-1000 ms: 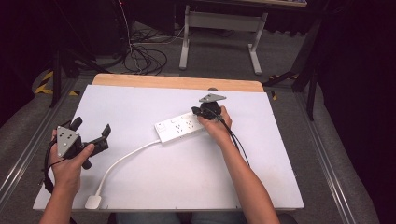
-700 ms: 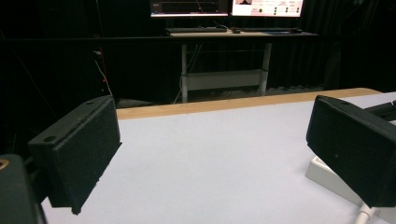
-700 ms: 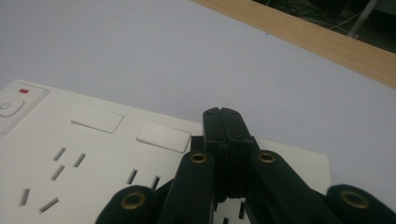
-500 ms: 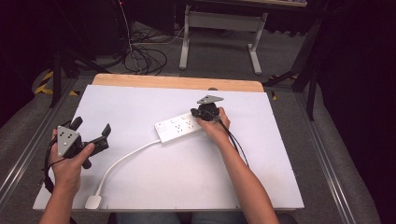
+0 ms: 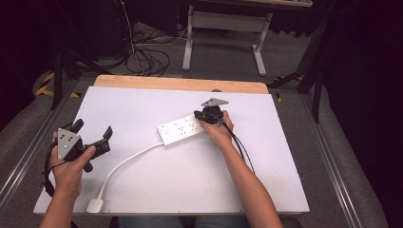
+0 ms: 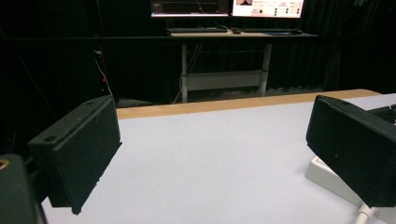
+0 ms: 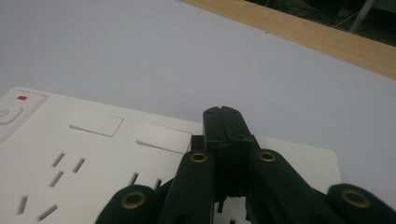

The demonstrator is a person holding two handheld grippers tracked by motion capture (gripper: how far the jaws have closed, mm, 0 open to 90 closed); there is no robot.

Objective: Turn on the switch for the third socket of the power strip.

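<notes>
A white power strip (image 5: 183,130) lies at an angle in the middle of the white table (image 5: 142,104). Its white cord (image 5: 124,161) curves down to a white plug (image 5: 94,205) near the front left edge. My right gripper (image 5: 198,116) rests over the strip's right end. In the right gripper view the strip (image 7: 93,154) lies under the gripper (image 7: 226,114), whose jaws are pressed together with nothing seen between them. My left gripper (image 5: 92,128) is held over the table's left side, open and empty. In the left gripper view, that gripper (image 6: 215,154) is spread wide, with the strip (image 6: 327,175) at right.
A wooden strip (image 5: 180,84) runs along the table's far edge. Beyond it stand a desk frame (image 5: 223,21) and loose cables (image 5: 147,57) on the floor. Black cables (image 5: 240,145) trail along the person's right forearm.
</notes>
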